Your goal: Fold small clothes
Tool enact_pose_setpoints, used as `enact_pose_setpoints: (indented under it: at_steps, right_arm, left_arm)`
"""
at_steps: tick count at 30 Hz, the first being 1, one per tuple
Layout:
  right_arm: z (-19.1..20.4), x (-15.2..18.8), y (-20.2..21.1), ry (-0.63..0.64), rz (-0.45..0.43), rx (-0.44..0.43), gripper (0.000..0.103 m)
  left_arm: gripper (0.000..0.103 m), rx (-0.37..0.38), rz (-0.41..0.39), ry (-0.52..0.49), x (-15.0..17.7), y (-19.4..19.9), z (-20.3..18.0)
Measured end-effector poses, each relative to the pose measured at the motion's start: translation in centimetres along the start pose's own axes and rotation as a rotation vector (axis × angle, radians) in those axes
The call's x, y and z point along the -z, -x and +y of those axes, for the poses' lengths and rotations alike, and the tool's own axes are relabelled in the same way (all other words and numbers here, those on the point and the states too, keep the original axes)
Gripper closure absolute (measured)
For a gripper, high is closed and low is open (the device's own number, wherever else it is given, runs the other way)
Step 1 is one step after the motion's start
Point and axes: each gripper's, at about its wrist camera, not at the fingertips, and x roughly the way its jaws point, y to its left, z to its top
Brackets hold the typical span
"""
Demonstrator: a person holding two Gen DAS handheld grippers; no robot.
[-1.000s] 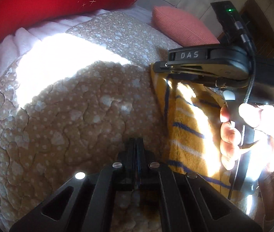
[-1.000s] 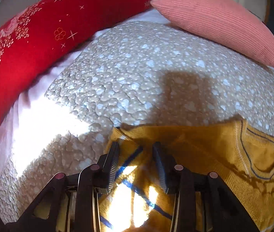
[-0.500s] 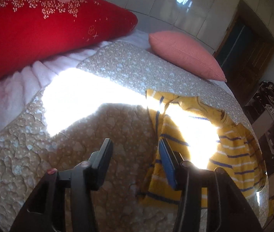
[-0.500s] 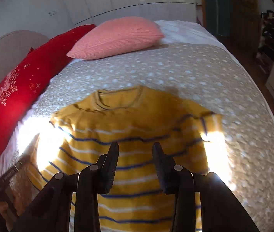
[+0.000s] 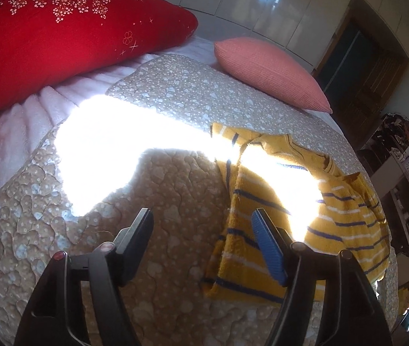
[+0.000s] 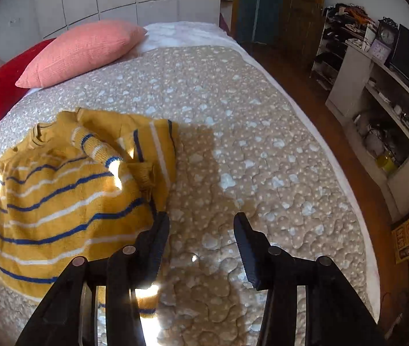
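Note:
A small yellow sweater (image 5: 299, 210) with blue and white stripes lies on the beige quilted bedspread (image 5: 175, 103), both sleeves folded in over the body. In the right wrist view the sweater (image 6: 60, 190) lies left of centre. My left gripper (image 5: 201, 225) is open and empty, raised above the quilt, with its right finger over the sweater's left edge. My right gripper (image 6: 201, 230) is open and empty, above bare quilt just right of the sweater.
A red embroidered pillow (image 5: 60, 37) and a pink pillow (image 5: 268, 69) lie at the head of the bed. A strong sun patch (image 5: 123, 141) washes out part of the quilt. A white shelf unit (image 6: 383, 106) and wooden floor (image 6: 291, 66) lie beyond the bed's right edge.
Both grippers have pulled back and up from the sweater. The left opened from shut. The right swung right, off the sweater, whose right sleeve now lies folded over the body.

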Motion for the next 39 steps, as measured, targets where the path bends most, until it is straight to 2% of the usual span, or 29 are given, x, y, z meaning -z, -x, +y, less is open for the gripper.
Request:
enact_pose_setpoints:
  at_steps: [1,4,9,10,11,13,17,19,20,21,23,25,26,27,28,29,31,34,36,39]
  right_arm:
    - [0.2,0.3,0.7,-0.009,0.007,-0.069,0.05]
    - [0.2,2.0,1.4,-0.025,0.012,-0.091,0.042]
    - [0.8,5.6,-0.6,-0.017,0.066,-0.178,0.044]
    - [1.0,5.7,-0.9,-0.017,0.076,-0.213,0.068]
    - [1.1,5.5,-1.3,-0.026,0.102,-0.267,0.088]
    - [1.3,4.7,-0.7,-0.014,0.095,-0.247,0.093]
    - [0.4,3.0,0.3,0.071,0.061,-0.049,0.093]
    - [0.5,2.6,0.3,0.102,0.066,0.08,0.092]
    - [0.5,2.6,0.6,0.101,0.058,0.095,0.09]
    - [0.5,2.6,1.2,0.084,0.042,0.078,0.088]
    - [0.6,2.7,2.8,0.027,-0.019,0.041,0.083]
    - [2.0,2.5,4.0,0.021,-0.069,-0.017,0.068]
    - [3.2,2.1,4.3,0.036,-0.079,-0.056,0.067]
    - [4.9,1.8,4.3,0.056,-0.083,-0.094,0.065]
    - [6.6,1.4,4.4,0.08,-0.083,-0.137,0.06]
    - [8.5,1.1,4.3,0.105,-0.076,-0.179,0.056]
    - [12.7,0.6,3.5,0.146,-0.057,-0.268,0.044]
    - [19.4,0.1,1.8,0.199,0.0,-0.382,0.043]
    - [23.8,0.2,0.4,0.242,0.031,-0.424,0.043]
    - [29.8,0.5,-2.1,0.311,0.101,-0.45,0.039]
  left_arm:
    - [0.033,0.011,0.008,-0.008,0.1,-0.2,-0.2]
    - [0.033,0.013,0.021,-0.047,0.4,-0.5,-1.2]
    - [0.033,0.019,0.031,-0.043,0.6,-0.6,-1.2]
    - [0.033,0.017,0.033,-0.033,0.6,-0.6,-1.0]
    - [0.033,0.017,0.036,-0.022,0.5,-0.7,-0.8]
    - [0.033,0.017,0.044,0.001,0.5,-0.7,-0.3]
    - [0.033,0.011,0.047,0.027,0.4,-0.6,0.3]
    - [0.033,0.01,0.054,0.029,0.4,-0.8,0.3]
    - [0.032,0.012,0.058,0.027,0.4,-0.8,0.2]
    - [0.031,0.014,0.063,0.022,0.5,-1.0,0.0]
    - [0.023,0.01,0.076,0.011,0.7,-1.5,-0.2]
    - [0.023,0.011,0.098,0.012,1.0,-2.1,-0.3]
    - [0.027,0.017,0.102,0.013,1.1,-2.3,-0.3]
    - [0.037,0.027,0.096,0.017,1.1,-2.2,-0.2]
    - [0.071,0.041,0.1,0.027,1.1,-2.2,0.0]
    - [0.086,0.071,0.121,0.046,1.0,-2.3,0.3]
    - [0.086,0.126,0.142,0.106,1.0,-2.5,1.2]
    - [0.086,0.157,0.142,0.134,0.8,-1.8,1.9]
    - [0.085,0.146,0.111,0.154,0.3,-0.7,2.8]
    - [0.061,0.109,0.04,0.21,-0.7,1.1,5.3]
